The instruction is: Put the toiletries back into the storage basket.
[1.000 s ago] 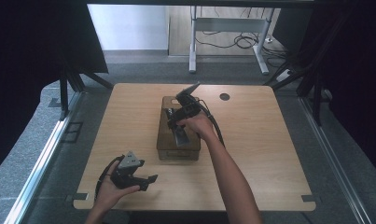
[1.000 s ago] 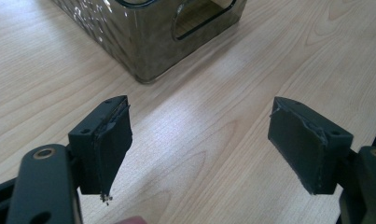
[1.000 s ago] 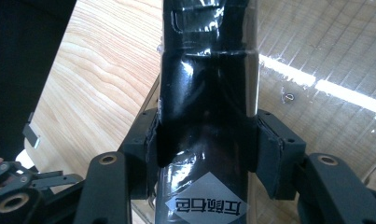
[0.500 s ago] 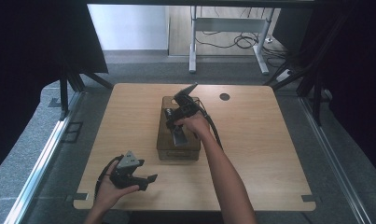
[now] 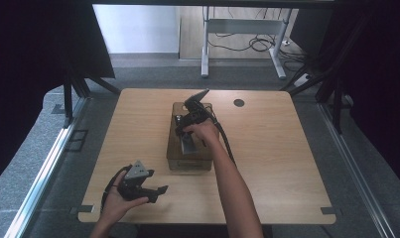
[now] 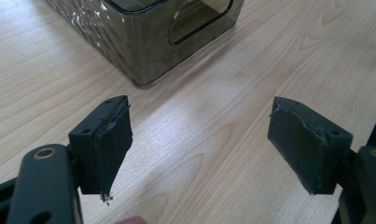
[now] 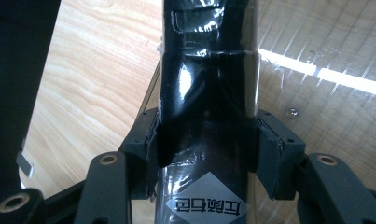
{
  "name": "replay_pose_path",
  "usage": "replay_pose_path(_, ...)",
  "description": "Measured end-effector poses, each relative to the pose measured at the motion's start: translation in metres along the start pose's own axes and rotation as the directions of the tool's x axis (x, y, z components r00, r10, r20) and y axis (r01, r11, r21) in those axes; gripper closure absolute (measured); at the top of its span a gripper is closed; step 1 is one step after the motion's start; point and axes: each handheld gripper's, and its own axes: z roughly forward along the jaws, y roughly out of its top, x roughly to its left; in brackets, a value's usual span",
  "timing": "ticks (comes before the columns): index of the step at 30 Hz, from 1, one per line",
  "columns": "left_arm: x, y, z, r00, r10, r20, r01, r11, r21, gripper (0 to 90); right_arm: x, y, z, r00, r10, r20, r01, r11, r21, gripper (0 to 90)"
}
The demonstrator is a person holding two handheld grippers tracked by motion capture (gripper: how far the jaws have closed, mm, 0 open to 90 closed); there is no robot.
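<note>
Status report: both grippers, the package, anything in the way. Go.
Right gripper shut on black wrapped package, above the smoky clear bin. Left gripper open, empty, over bare table. Nothing in the way.

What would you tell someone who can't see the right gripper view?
The right gripper is clamped on a shiny black plastic-wrapped pack with a grey diamond label. A light wooden table lies behind it.
</note>
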Motion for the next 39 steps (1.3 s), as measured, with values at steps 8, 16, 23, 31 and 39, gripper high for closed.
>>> replay_pose_path(8, 0.0, 0.0, 0.0, 1.0, 0.003, 0.004, -0.003, 1.0, 0.001, 21.9, -0.003, 0.002, 0.004, 0.9983, 0.057, 0.006, -0.057, 0.998, -0.013, 47.1)
replay_pose_path(16, -0.001, 0.0, 0.0, 1.0, 0.004, 0.004, -0.004, 1.0, 0.0, 22.0, -0.004, 0.002, 0.012, 0.996, 0.09, 0.001, -0.089, 0.996, -0.017, 47.1)
replay_pose_path(23, -0.002, 0.001, 0.001, 0.9999, 0.008, 0.009, -0.008, 1.0, 0.001, 22.0, -0.001, 0.0, 0.02, 0.9926, 0.122, 0.0, -0.122, 0.993, -0.011, 47.0)
replay_pose_path(31, -0.001, 0.0, -0.001, 0.9999, 0.005, 0.009, -0.005, 1.0, -0.006, 22.0, 0.003, -0.002, 0.027, 0.9896, 0.144, 0.008, -0.144, 0.99, -0.006, 47.0)
replay_pose_path(39, -0.002, 0.001, -0.001, 0.9999, 0.007, 0.013, -0.007, 1.0, -0.007, 22.0, 0.004, -0.005, 0.033, 0.9869, 0.16, 0.019, -0.16, 0.987, -0.008, 47.0)
